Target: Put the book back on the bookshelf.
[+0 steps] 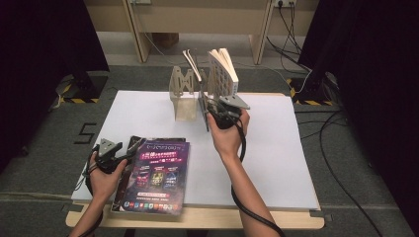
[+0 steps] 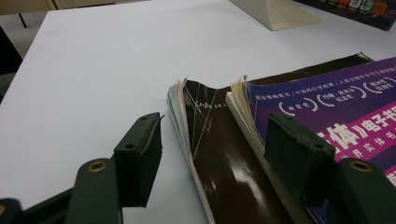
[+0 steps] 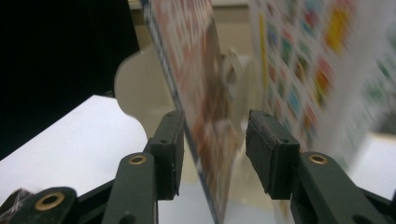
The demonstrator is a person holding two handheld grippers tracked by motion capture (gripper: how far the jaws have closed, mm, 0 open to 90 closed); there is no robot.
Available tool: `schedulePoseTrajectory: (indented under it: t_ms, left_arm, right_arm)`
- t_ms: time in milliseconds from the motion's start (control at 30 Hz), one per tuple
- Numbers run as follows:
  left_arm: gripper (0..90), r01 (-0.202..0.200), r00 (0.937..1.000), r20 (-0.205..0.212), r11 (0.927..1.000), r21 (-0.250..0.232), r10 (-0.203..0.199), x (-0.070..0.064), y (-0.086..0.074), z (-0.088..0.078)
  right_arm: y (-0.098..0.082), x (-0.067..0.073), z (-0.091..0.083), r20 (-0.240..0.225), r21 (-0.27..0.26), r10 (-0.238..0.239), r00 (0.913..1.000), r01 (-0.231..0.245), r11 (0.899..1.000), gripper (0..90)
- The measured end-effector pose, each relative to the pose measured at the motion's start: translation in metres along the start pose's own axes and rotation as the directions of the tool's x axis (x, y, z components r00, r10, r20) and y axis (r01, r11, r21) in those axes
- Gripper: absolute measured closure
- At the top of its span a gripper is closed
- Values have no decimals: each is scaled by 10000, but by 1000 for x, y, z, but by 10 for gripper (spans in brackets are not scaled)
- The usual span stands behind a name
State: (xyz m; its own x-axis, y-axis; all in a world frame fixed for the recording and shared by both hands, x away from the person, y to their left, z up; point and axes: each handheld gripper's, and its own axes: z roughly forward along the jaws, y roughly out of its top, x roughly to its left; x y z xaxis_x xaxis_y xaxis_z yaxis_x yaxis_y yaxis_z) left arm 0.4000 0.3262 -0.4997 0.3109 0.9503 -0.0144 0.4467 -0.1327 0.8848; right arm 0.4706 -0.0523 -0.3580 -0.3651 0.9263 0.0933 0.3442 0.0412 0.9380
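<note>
A white rectangular tabletop [image 1: 276,148] is seen with wide bare room on its right half. At its near left edge a purple glossy paperback [image 1: 157,175] is stacked on a dark brown one [image 2: 224,168]. At the far edge, a beige metal bookend rack [image 1: 182,94] holds two upright books. The thin leaning book [image 3: 205,112] is framed, unpressed, by the parted jaws of the right gripper [image 3: 212,149]. The left gripper [image 2: 212,154] is held with its jaws apart at the stack's corner.

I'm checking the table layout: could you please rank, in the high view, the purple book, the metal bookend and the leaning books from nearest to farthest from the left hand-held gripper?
1. Purple book, right beside the left hand-held gripper.
2. Metal bookend, mid-table, farther back.
3. Leaning books, back right.
</note>
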Motion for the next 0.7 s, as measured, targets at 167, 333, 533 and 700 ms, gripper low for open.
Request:
schedulePoseTrajectory:
  t_ms: [167, 333, 533, 700]
  left_arm:
    - [360, 90, 9999, 57, 9999, -111, -90, 1, 0, -1]
    - [359, 36, 10000, 66, 10000, -29, -36, 1, 0, 0]
    - [362, -15, 10000, 43, 10000, -46, 16, 0, 0, 0]
    - [362, -10, 10000, 61, 10000, -6, 10, 0, 0, 0]
  right_arm:
    - [11, 19, 12, -307, -1, -108, 9995, 108, 9999, 574]
    - [8, 26, 17, -432, 63, -69, 9990, 72, 10000, 573]
    - [1, 31, 23, -554, 363, -174, 9983, 194, 9992, 568]
    - [-4, 40, 30, -766, 537, -378, 9963, 420, 9977, 544]
